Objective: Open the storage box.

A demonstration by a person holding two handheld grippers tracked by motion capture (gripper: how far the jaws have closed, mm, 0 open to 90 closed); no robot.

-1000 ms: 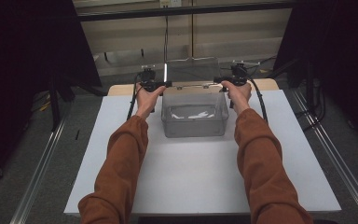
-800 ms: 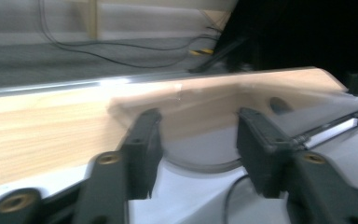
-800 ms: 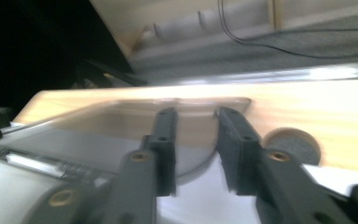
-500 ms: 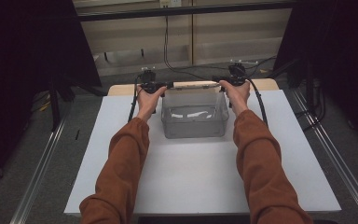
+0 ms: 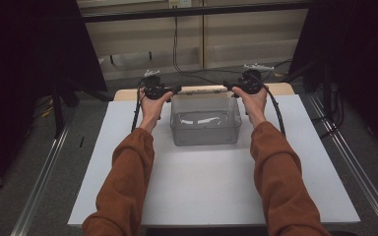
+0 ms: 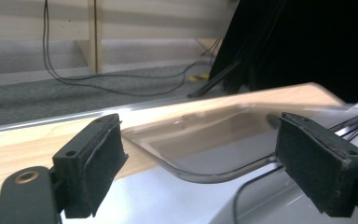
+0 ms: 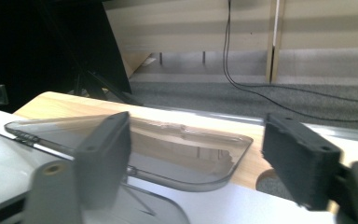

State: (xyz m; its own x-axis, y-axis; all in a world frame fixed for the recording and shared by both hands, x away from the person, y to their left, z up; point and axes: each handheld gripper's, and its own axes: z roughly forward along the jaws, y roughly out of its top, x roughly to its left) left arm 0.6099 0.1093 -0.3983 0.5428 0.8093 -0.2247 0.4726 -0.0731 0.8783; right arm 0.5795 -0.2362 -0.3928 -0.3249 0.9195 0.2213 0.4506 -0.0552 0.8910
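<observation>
Release of a clear, flat plastic lid with rounded corners (image 5: 202, 89), judged nearly complete. Lid lying level on the pale wooden strip (image 5: 128, 93) at the far edge of the white tabletop (image 5: 202, 196), just behind the open, clear rectangular plastic box (image 5: 205, 140), apart from the box rim as far as the high view tells. Left gripper (image 5: 177, 89) at one short end of the lid and right gripper (image 5: 229, 87) at the other, both level and pointing inward. Black padded fingers (image 6: 100, 172) of the left gripper released, just opened wide, with a corner of the lid in the gap between them but clear of both pads; same on the right gripper (image 7: 198, 121), fingers spread and just opened, lid end between them, untouched. Done, by the look of it: box uncovered, lid set aside and let go. Left, probably: drawing both grippers back off the lid ends without dragging it, then whatever follows with the box, its contents too faint to make out.
</observation>
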